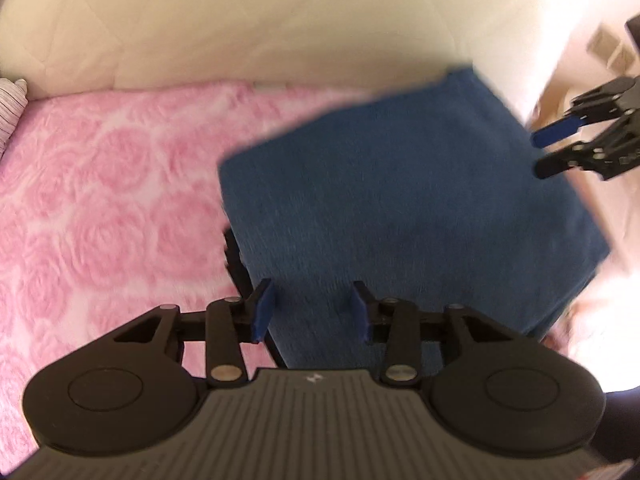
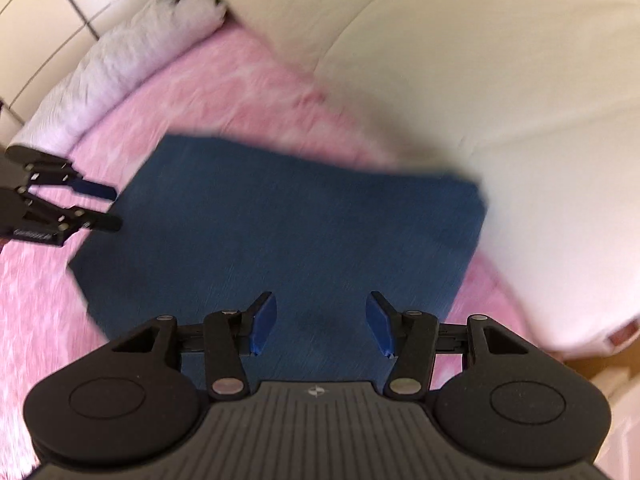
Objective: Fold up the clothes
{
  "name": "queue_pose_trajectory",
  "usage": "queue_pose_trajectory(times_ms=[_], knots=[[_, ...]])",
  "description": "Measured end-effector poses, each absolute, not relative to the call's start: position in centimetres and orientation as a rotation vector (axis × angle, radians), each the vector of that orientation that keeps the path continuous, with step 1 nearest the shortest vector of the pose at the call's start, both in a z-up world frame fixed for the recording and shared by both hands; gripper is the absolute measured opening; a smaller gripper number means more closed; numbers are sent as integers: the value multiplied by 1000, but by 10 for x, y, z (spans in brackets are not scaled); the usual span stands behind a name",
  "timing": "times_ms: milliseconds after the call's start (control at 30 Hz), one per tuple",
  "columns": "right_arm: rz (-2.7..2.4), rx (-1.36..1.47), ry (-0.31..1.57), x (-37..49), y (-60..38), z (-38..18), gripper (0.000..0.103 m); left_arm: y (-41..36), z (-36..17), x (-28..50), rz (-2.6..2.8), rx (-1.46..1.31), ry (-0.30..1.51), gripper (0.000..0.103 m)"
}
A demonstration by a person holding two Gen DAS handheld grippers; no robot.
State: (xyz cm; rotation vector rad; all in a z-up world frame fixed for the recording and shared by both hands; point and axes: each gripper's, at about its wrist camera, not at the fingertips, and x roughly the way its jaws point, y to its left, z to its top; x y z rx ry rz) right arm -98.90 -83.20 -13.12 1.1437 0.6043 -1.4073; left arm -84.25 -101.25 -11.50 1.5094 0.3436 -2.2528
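A blue garment (image 1: 404,208) lies folded into a flat rectangle on the pink rose-patterned blanket (image 1: 104,200); it also shows in the right wrist view (image 2: 288,232). My left gripper (image 1: 310,312) is open and empty above the garment's near edge. My right gripper (image 2: 322,322) is open and empty above the garment's near side. Each gripper shows in the other's view: the right gripper (image 1: 540,156) at the garment's right edge, the left gripper (image 2: 114,208) at its left edge. Both views are motion-blurred.
A large cream duvet (image 1: 280,28) is bunched along the far side of the bed, also in the right wrist view (image 2: 480,80). A striped pillow (image 1: 12,112) lies at far left. A pale fluffy pillow (image 2: 120,60) sits by a tiled wall (image 2: 48,8).
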Motion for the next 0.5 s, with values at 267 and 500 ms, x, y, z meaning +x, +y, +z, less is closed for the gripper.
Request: queue_pose_trajectory(times_ms=[267,500], knots=[[-1432,1173,613,-974,-815,-129,55,-1005,-108,-829,-2245,1495,346,37],[-1400,1222,685,-951,-778,-135,57,-982,-104,-810,-2249,1478,362,38]])
